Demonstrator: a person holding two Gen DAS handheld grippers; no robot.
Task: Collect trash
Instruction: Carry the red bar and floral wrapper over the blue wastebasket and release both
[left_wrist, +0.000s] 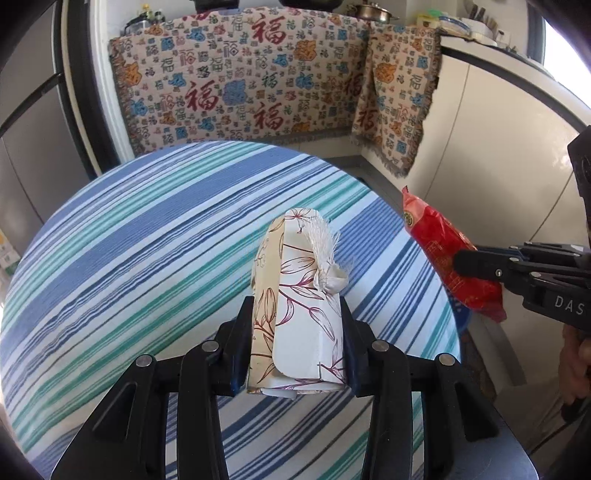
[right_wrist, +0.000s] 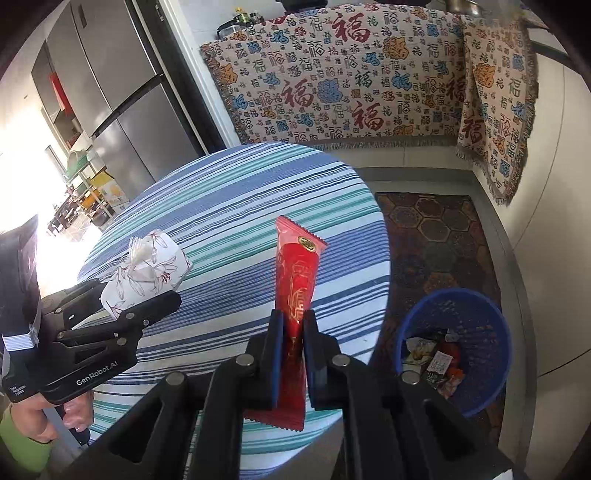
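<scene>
Above the striped tablecloth (left_wrist: 147, 236), seen from the left wrist, the left gripper (left_wrist: 297, 321) points forward and steeply down, its jaws partly closed and pressing both sides of a flower-printed paper box (left_wrist: 295, 295). The box stands lengthwise between the pads, lifted clear of the cloth, with a tuft of white tissue (left_wrist: 323, 243) sticking out of its top. At the right edge of this view the right gripper (left_wrist: 476, 266) comes in from the side, closed on a red wrapper (left_wrist: 436, 236) held out past the table's right edge; a bit of the person's hand (left_wrist: 576, 362) shows below it.

From the right wrist, the right gripper (right_wrist: 293, 328) also tilts down, jaws drawn tight on the lower half of the red wrapper (right_wrist: 297, 273), which rises straight up between them over the table's near right edge. Beside the table on the floor, a blue basket (right_wrist: 491, 325) with scraps inside sits on a patterned mat (right_wrist: 436, 229). To the left, the left gripper (right_wrist: 122, 299) holds the box (right_wrist: 147, 269) above the table's left part, a hand (right_wrist: 70, 410) gripping its handle and a green sleeve (right_wrist: 18, 439) below.
</scene>
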